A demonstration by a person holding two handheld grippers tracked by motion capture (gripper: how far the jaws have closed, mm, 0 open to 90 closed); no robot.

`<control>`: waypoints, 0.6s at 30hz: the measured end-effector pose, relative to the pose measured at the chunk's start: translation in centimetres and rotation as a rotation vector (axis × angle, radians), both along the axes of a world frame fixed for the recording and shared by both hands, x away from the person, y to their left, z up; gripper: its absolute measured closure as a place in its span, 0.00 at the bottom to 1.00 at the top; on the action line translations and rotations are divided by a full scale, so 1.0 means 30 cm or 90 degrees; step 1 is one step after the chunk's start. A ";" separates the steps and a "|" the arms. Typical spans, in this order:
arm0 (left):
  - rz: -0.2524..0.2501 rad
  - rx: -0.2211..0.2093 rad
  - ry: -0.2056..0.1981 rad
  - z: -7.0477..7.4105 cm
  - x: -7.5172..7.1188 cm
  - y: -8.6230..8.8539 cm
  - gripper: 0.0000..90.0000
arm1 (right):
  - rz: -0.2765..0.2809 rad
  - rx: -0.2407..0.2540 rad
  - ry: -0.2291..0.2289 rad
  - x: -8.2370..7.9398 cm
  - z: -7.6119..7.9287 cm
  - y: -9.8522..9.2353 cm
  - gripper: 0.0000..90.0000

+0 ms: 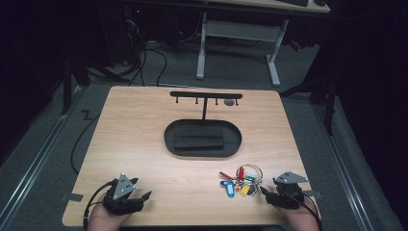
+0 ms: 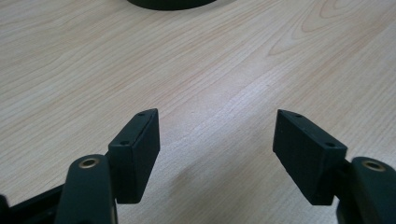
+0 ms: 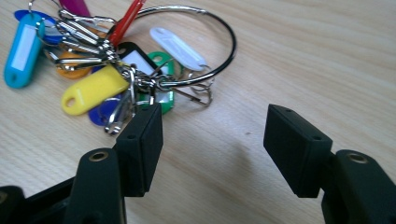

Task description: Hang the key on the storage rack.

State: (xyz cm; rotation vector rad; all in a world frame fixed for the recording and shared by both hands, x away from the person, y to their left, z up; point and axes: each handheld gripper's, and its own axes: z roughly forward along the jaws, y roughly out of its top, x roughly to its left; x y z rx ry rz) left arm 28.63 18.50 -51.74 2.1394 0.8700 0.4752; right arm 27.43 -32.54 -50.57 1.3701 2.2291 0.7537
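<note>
A bunch of coloured key tags [image 1: 239,183] on a large metal ring [image 3: 212,51] lies on the wooden table [image 1: 144,125] at the front right. My right gripper [image 1: 267,191] rests just right of it, open, with bare wood between its jaws; the tags [image 3: 93,88] lie just ahead of its left jaw. My left gripper [image 1: 144,196] sits at the front left, open over bare wood [image 2: 215,140]. A black T-shaped hook rack [image 1: 206,96] stands at the back, above a black oval tray [image 1: 202,138] holding a dark block.
A small dark object [image 1: 230,102] lies on the table beneath the rack's right end. The oval tray's rim [image 2: 173,3] peeks in at the top of the left gripper view. White desk legs [image 1: 202,45] and cables stand on the floor beyond the table.
</note>
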 end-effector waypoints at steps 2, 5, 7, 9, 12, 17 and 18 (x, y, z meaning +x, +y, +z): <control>-0.006 -0.009 0.005 0.003 -0.003 -0.004 0.36 | 0.004 -0.003 0.021 0.010 0.007 0.002 0.42; -0.011 -0.006 0.000 0.006 -0.010 -0.013 0.35 | 0.008 -0.010 0.059 0.026 0.027 -0.003 0.42; -0.013 0.002 -0.006 0.006 -0.012 -0.018 0.35 | 0.007 -0.016 0.074 0.035 0.035 -0.006 0.42; -0.014 0.002 -0.006 0.006 -0.013 -0.019 0.35 | 0.009 -0.028 0.087 0.044 0.046 -0.006 0.42; -0.013 0.003 -0.003 0.005 -0.013 -0.019 0.35 | 0.021 -0.039 0.105 0.054 0.054 0.002 0.42; -0.021 0.011 -0.004 0.002 -0.018 -0.028 0.35 | 0.033 -0.055 0.156 0.079 0.080 0.012 0.42; -0.021 0.010 -0.005 0.003 -0.019 -0.028 0.35 | 0.036 -0.059 0.162 0.082 0.084 0.014 0.42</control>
